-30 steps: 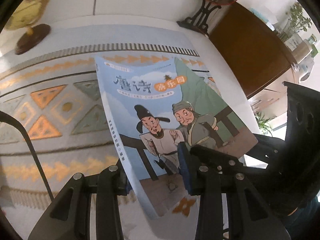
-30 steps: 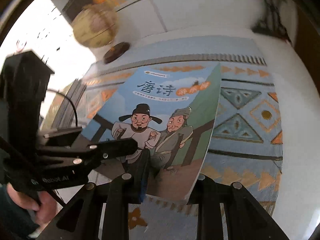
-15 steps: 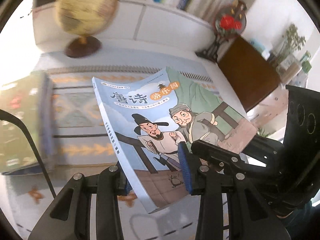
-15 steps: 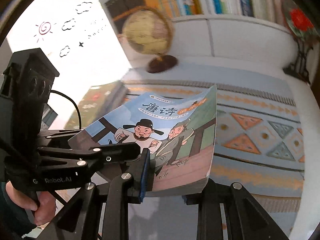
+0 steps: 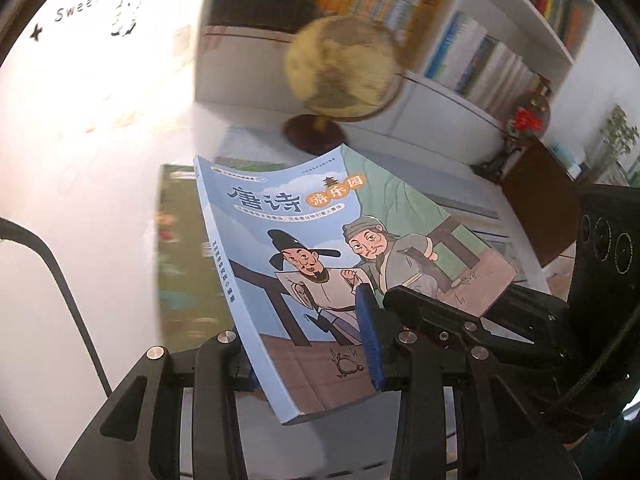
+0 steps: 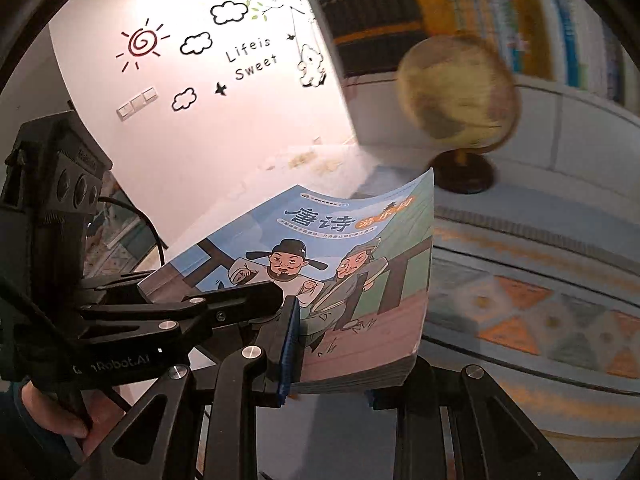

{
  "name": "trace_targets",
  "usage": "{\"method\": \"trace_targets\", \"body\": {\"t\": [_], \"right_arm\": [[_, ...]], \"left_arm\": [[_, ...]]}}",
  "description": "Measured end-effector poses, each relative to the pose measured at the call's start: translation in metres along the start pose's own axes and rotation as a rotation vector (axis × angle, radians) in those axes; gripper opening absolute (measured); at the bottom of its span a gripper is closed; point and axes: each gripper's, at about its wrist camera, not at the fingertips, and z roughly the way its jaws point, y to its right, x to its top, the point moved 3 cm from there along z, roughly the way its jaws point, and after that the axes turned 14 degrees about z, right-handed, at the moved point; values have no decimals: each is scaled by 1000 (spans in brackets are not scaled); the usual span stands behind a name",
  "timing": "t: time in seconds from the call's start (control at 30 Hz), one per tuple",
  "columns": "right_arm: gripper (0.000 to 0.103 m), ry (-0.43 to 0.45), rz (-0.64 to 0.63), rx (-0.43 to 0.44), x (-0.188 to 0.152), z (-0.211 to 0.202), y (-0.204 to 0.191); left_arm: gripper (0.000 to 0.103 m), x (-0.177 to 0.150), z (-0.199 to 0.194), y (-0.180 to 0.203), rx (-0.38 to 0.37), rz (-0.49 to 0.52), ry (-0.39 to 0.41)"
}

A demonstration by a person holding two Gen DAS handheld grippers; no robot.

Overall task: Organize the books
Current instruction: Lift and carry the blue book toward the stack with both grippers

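Observation:
A blue picture book with two cartoon men on its cover is held in the air by both grippers. My left gripper is shut on its spine-side lower edge. My right gripper is shut on the opposite lower edge of the book. Each gripper shows in the other's view, the right one and the left one. A green book lies flat on the table below, at the left.
A globe on a dark base stands at the back of the table, also in the right wrist view. A bookshelf full of books is behind it. A patterned cloth covers the table at the right.
Both grippers have lifted the blue book and swung it left, from over the patterned cloth toward the green book and the globe. Both keep hold.

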Motion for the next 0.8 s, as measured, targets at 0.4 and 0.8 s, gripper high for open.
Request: {"method": "trace_targets", "body": {"t": [0.4, 0.8], "right_arm": [[26, -42, 103, -31, 2, 69, -13], [30, -113, 219, -41, 4, 98, 5]], "left_arm": [[34, -12, 31, -63, -23, -76, -27], [43, -24, 59, -86, -23, -166, -82]]}}
